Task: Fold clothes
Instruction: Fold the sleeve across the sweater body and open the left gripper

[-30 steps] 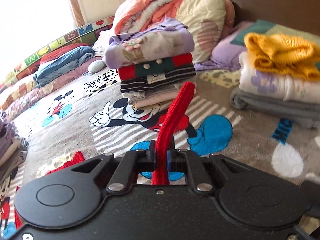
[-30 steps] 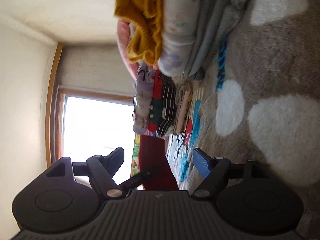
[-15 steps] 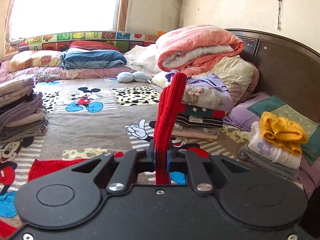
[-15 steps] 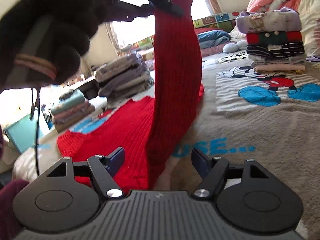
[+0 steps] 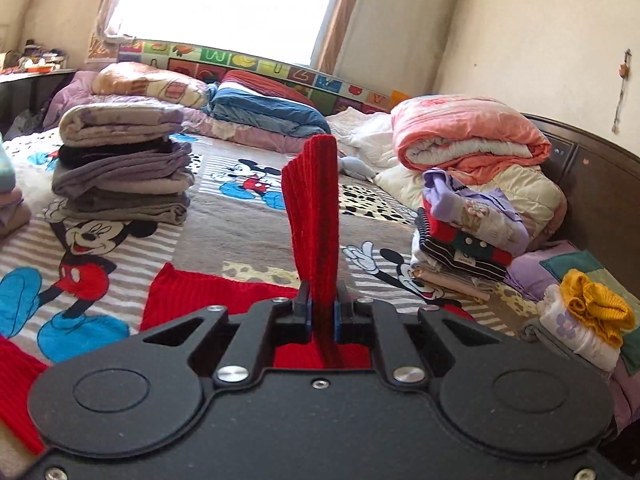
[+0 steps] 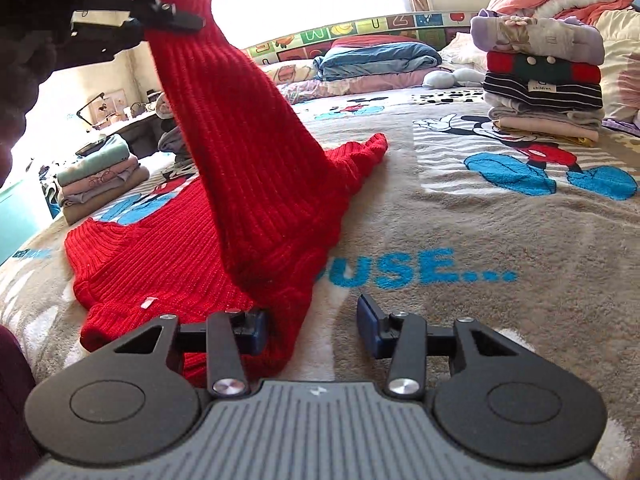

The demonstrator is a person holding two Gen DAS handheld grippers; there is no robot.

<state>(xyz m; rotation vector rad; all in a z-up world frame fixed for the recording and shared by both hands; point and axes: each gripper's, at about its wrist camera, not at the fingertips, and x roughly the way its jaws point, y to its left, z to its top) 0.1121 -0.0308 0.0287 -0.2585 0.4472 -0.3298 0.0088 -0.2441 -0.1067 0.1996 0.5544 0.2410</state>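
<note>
A red ribbed sweater [image 6: 256,184] lies partly spread on the cartoon-print blanket [image 6: 480,240]. One sleeve [image 5: 314,216] is pulled up from it, and my left gripper [image 5: 322,312] is shut on that sleeve. In the right wrist view the left gripper [image 6: 172,12] holds the sleeve high at the top left, in a dark-gloved hand. My right gripper [image 6: 312,320] sits low at the sweater's near edge with its jaws closing. The red knit touches the left pad [image 6: 254,330]; the right pad [image 6: 370,322] is over bare blanket.
Stacks of folded clothes stand on the bed: a grey and purple stack [image 5: 120,168], a striped and lilac stack [image 6: 540,76], a pastel stack [image 6: 100,176], and a pile topped with yellow knit [image 5: 580,320]. A rolled pink quilt [image 5: 468,136] leans on the dark headboard [image 5: 592,176].
The left gripper has carried the sleeve up and swung across the bed. The right gripper rolled upright, came down to the sweater's near edge, and its jaws narrowed.
</note>
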